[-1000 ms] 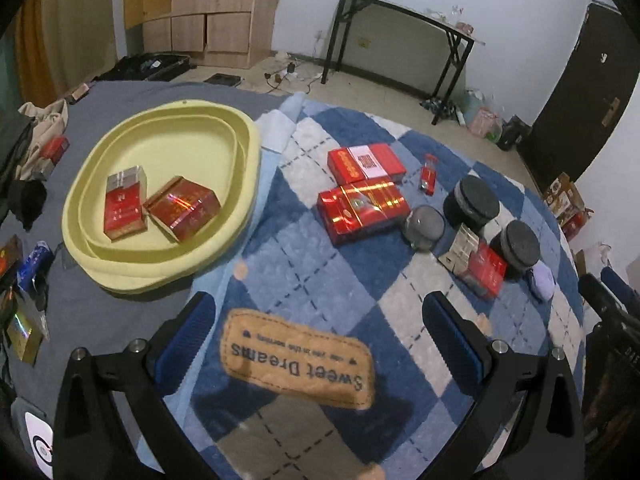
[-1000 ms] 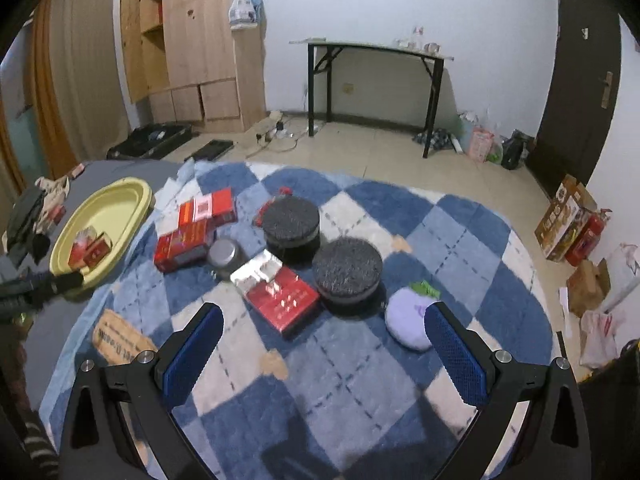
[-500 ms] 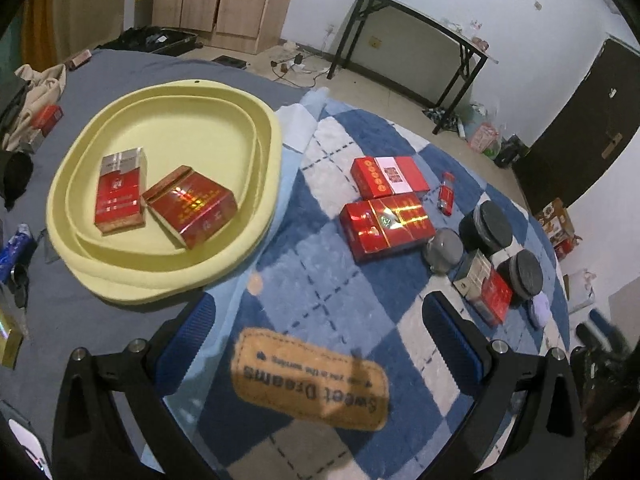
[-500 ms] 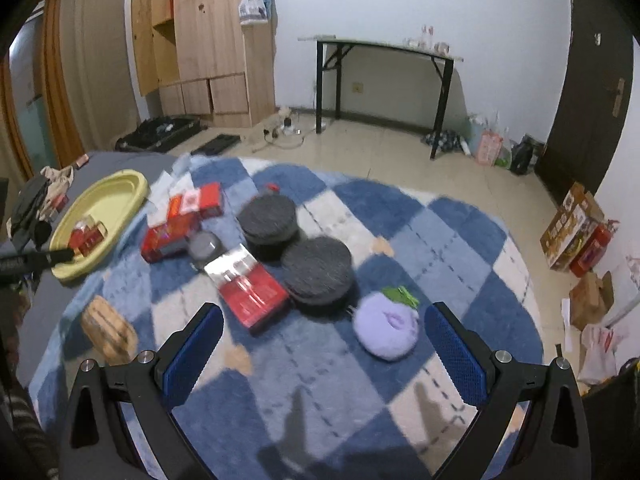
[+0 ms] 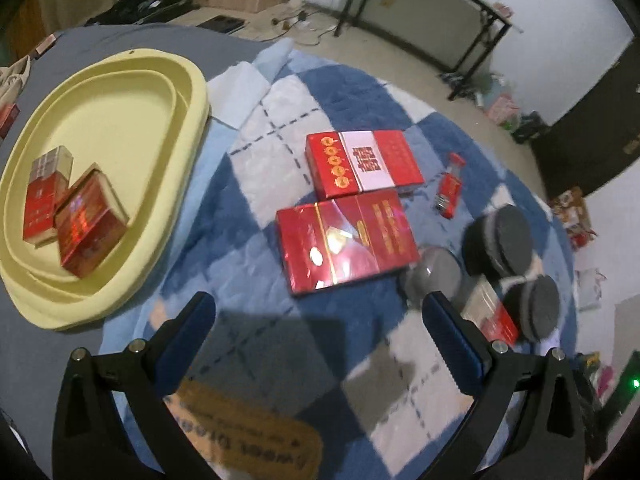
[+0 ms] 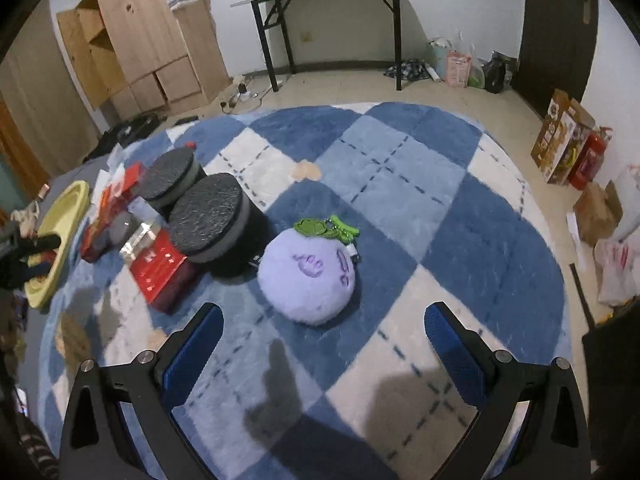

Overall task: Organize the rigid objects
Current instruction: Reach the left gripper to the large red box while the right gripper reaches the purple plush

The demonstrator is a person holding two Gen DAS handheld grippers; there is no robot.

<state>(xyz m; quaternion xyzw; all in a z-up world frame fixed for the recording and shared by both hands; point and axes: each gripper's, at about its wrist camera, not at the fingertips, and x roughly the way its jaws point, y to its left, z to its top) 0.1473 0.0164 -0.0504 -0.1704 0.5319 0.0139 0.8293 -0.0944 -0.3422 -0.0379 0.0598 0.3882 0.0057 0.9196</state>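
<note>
**Red boxes and black discs on a checked rug, both grippers empty**

Yellow plastic fills the far left ahead of the left gripper — a shallow tray holding two red packs: one upright-lying pack touching a glossier one; the left gripper's blue-padded fingers stand wide apart with nothing between them. Straight ahead, between the finger lines, a large glossy red box lies flat on the blue checked rug; just beyond it, touching or nearly so, lies a red-and-white box; a small red lighter-like item sits to the right of that. Near the right finger are a grey round lid, two black discs and a red-and-silver pack, blurred.

The right gripper hangs with fingers spread and empty; ahead of the left finger lies the red-and-silver pack, touching the nearer black disc, with the second disc behind; a purple plush ball rests between the finger lines — just right of the discs.
</note>
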